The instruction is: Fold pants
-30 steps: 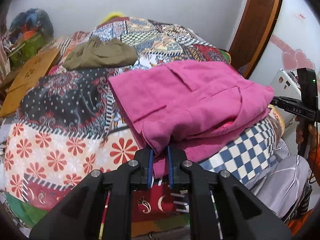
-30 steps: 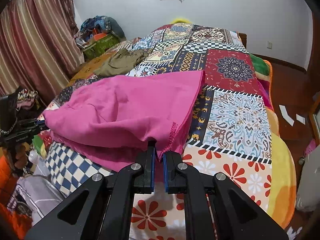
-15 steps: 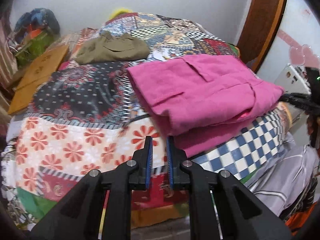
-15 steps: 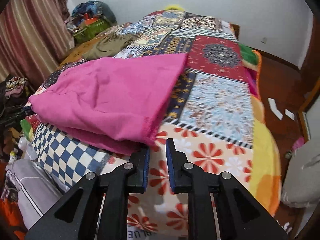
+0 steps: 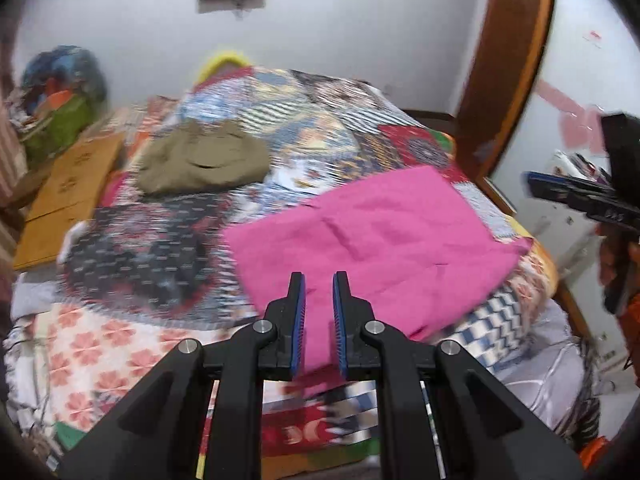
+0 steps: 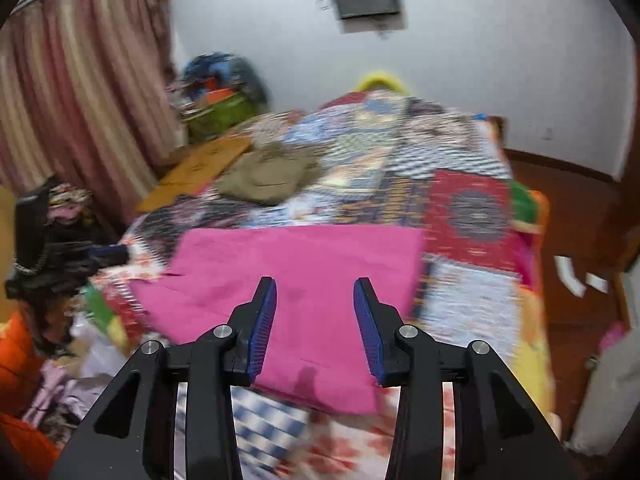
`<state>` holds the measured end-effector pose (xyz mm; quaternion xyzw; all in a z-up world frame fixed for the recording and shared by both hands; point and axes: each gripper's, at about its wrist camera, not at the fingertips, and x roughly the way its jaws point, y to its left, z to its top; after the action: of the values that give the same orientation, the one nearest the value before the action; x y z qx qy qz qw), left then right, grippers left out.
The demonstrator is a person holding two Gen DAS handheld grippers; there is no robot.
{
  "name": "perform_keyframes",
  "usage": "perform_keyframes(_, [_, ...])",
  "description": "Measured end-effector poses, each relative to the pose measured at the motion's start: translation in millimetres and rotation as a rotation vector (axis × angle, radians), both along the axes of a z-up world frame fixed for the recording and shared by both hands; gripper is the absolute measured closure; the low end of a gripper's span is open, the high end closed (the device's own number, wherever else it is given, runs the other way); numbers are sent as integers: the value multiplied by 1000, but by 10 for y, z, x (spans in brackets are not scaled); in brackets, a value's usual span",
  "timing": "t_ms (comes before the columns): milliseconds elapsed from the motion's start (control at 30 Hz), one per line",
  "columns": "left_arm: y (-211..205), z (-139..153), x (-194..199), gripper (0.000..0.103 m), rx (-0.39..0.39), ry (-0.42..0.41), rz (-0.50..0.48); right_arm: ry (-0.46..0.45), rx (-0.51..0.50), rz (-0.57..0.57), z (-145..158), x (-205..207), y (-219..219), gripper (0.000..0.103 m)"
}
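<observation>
**Folded pants lie ahead of and below both claws**

The bed, under its patchwork quilt, carries the pink pants near its foot end, folded into a flat rectangle. From both wrist views the long side of that rectangle runs across the picture, and the pants sit forward of and below each claw, apart from the pads. An olive garment lies well beyond, toward the head of the bed. The left claw is clenched to a narrow gap with no cloth in it. The right claw is opening, nothing between its fingers. Neither hand looks clearly nearer; any further fold would probably need both reaching down to the near edge.
</observation>
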<state>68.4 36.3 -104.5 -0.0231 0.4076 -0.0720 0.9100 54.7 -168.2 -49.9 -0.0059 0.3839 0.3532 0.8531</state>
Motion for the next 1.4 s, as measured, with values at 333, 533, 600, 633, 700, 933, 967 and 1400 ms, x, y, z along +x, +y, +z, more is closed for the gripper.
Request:
perform_keyframes(333, [-254,-585,152,87,-56,141,-70,128,-168,171,-806,-60,431,68])
perform_keyframes(533, [-251,-646,11,86,-9,102,-87,179,-145,74,-927,52,9,70])
perform_keyframes(600, [-247,-662,-20,86,1,95,-92,207,-138,44,-966,95,-92,70])
perform_keyframes(633, [-235,-667,-36,86,-7,92,-92,227,-125,24,-993,110,-180,70])
perform_keyframes(700, [-189,-672,-57,86,-26,94,-91,237,-137,-10,-995,105,-287,70])
perform_keyframes(933, [33,-480,-43,71,-6,96,-34,212,-157,-82,-790,188,-498,67])
perform_keyframes(967, [115,-406,-23,70,0,77,-9,191,-142,-92,-710,228,-520,67])
perform_keyframes(1400, [622,-227,894,64,14,39,159,122,-67,-122,-536,1102,-295,66])
